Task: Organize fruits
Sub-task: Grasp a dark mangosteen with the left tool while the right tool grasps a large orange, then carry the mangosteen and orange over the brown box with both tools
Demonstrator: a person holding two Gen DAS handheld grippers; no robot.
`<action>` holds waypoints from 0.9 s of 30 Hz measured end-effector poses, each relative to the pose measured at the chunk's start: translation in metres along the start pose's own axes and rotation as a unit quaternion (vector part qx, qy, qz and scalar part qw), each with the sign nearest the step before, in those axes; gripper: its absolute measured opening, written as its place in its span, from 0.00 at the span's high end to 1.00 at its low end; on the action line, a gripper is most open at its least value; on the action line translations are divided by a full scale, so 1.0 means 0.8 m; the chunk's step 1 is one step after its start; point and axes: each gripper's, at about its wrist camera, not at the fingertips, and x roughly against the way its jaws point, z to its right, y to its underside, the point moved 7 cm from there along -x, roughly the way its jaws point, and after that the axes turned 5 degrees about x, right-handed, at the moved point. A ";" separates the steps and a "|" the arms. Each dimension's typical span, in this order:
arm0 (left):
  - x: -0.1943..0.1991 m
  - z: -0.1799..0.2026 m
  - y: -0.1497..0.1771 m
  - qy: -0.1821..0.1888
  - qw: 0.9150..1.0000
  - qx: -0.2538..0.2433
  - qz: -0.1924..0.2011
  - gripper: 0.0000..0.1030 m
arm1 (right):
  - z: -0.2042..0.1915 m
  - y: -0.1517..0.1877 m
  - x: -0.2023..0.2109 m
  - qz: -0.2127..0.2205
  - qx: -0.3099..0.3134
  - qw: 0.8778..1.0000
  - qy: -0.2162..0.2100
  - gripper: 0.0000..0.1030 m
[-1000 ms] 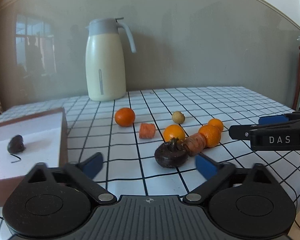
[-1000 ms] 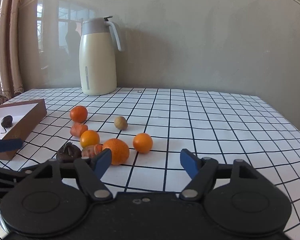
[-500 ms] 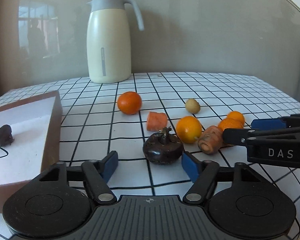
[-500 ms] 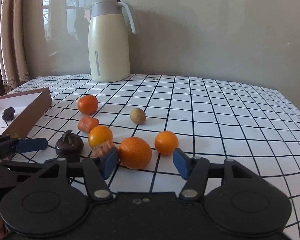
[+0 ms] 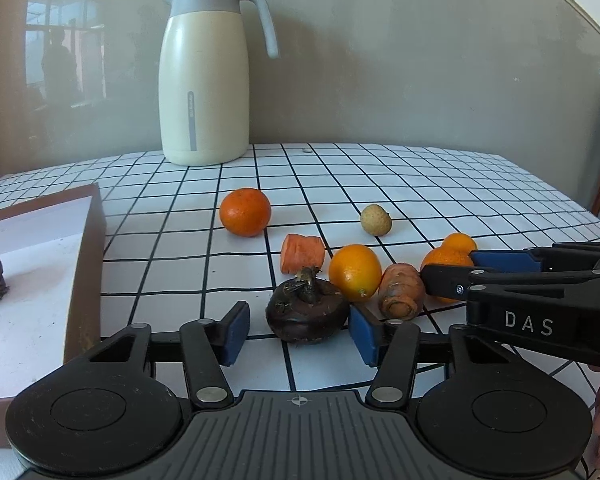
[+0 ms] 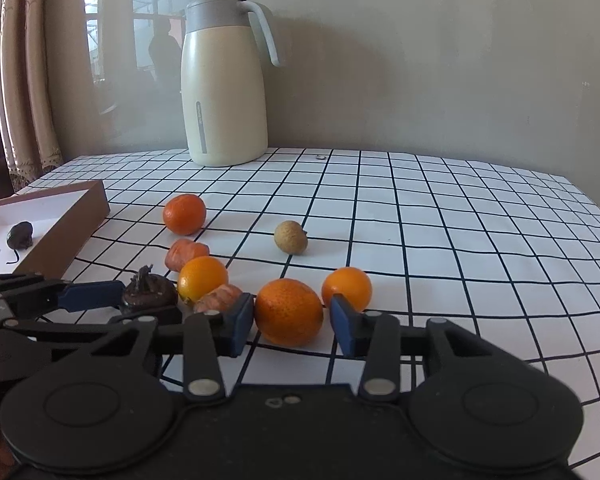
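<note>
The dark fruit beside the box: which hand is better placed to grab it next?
Left. The left gripper straddles the dark fruit, nearest the box; the right gripper straddles an orange. Both jaws have just been closing, not yet gripping.

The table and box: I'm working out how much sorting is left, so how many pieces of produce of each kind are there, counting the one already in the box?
Oranges: 4
Carrot pieces: 2
Dark purple fruits: 2, one on the table, one in the box
Small tan fruit: 1
Total: 9
</note>
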 end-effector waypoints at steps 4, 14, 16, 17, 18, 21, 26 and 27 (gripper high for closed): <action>0.000 0.004 0.001 0.002 1.000 -0.008 0.000 0.53 | 0.001 0.000 -0.001 -0.002 -0.013 1.000 -0.006 0.68; 0.004 0.007 0.001 0.005 1.000 -0.015 0.010 0.57 | 0.003 0.000 0.006 0.003 -0.024 1.000 -0.003 0.73; 0.007 0.006 0.001 0.005 1.000 -0.015 0.015 0.57 | 0.007 0.001 0.009 0.004 -0.027 1.000 0.001 0.73; 0.008 0.006 0.001 0.004 1.000 -0.016 0.015 0.57 | 0.008 0.002 0.011 0.003 -0.027 1.000 0.002 0.73; 0.010 0.006 0.002 0.005 1.000 -0.017 0.016 0.57 | 0.010 0.002 0.013 0.004 -0.027 1.000 0.003 0.73; 0.019 0.007 0.001 0.006 1.000 -0.022 0.022 0.57 | 0.013 0.002 0.022 0.010 -0.027 1.000 0.007 0.73; 0.036 0.006 0.000 0.006 0.999 -0.026 0.027 0.57 | 0.012 -0.002 0.035 0.020 -0.029 0.999 0.010 0.73; 0.039 0.006 -0.001 0.005 0.999 -0.028 0.030 0.57 | 0.012 -0.004 0.039 0.023 -0.028 0.999 0.011 0.73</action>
